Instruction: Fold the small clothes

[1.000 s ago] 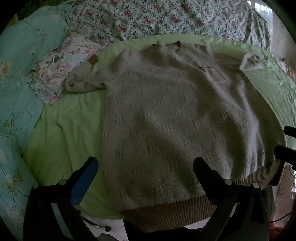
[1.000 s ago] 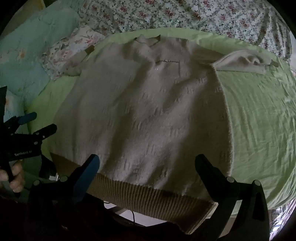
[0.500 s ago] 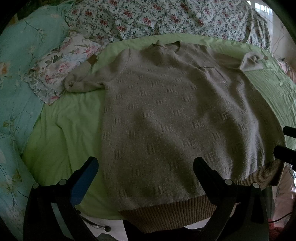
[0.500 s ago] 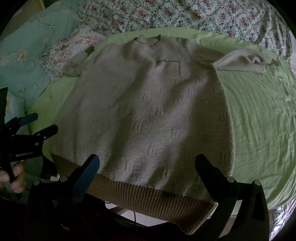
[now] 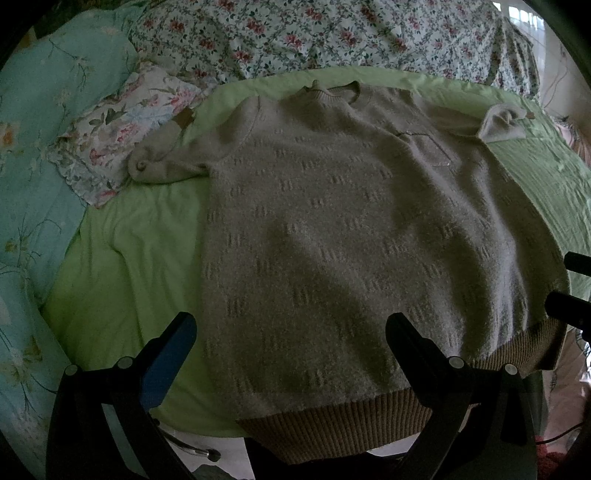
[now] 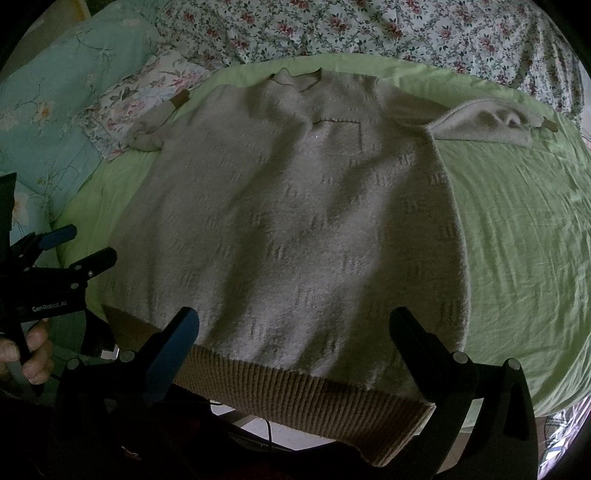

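A beige knitted sweater [image 5: 354, 229] lies spread flat, front side up, on a light green bedsheet [image 5: 140, 251], with its neck opening at the far side and its brown ribbed hem [image 6: 295, 387] hanging over the near edge of the bed. A small chest pocket [image 6: 341, 138] sits below the collar. One sleeve [image 5: 166, 162] is bunched toward a floral pillow [image 5: 118, 125] at the left, and the other sleeve [image 6: 487, 123] is folded back on itself at the right, resting on the sheet. A flowered quilt [image 6: 369, 29] covers the far end of the bed, and a pale teal blanket [image 5: 40, 147] lies along the left side. The left gripper [image 5: 291, 332] hovers over the sweater's lower part near the hem, its jaws spread wide and holding nothing. The right gripper [image 6: 295, 328] hovers likewise just above the hem, jaws also wide apart and empty. In the right wrist view the person's left hand [image 6: 33, 350] shows at the left edge, wrapped around the left gripper's handle.
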